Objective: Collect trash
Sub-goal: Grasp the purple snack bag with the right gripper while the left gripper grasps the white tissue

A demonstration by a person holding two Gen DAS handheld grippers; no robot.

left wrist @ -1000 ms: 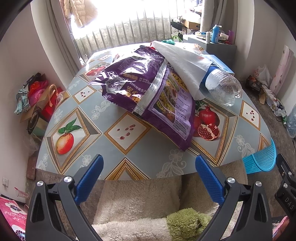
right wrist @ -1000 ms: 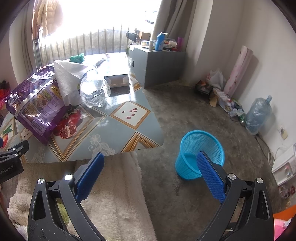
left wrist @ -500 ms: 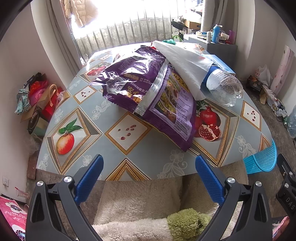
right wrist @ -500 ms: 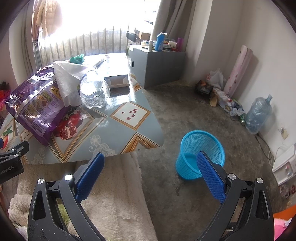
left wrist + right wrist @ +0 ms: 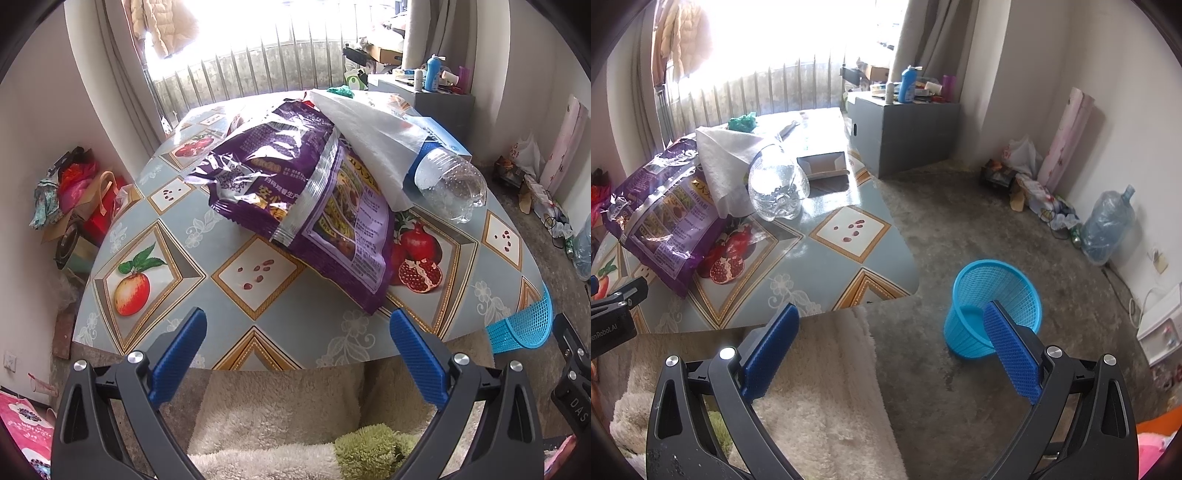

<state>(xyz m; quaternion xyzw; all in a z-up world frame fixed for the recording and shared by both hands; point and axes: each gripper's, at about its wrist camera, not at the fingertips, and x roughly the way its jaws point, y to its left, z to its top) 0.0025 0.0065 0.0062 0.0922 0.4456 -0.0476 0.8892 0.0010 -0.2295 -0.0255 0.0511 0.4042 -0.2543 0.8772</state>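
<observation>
A purple snack bag (image 5: 306,199) lies on the fruit-patterned table (image 5: 177,236), with a white paper sheet (image 5: 373,129) and a clear plastic bottle (image 5: 450,184) beside it. The bag (image 5: 661,214), the bottle (image 5: 777,188) and an open small box (image 5: 823,166) also show in the right wrist view. A blue mesh bin (image 5: 993,306) stands on the floor right of the table. My left gripper (image 5: 297,332) is open and empty at the table's near edge. My right gripper (image 5: 892,328) is open and empty, above the floor near the bin.
A fluffy cream rug or cushion (image 5: 820,398) lies below both grippers. A grey cabinet (image 5: 905,133) with bottles stands behind the table. A large water jug (image 5: 1108,225) and bags sit by the right wall. Bags are piled on the floor at left (image 5: 74,199).
Both views shifted only slightly; the left gripper crept a little toward the table. Both grippers stay open and nothing on the table has moved.
</observation>
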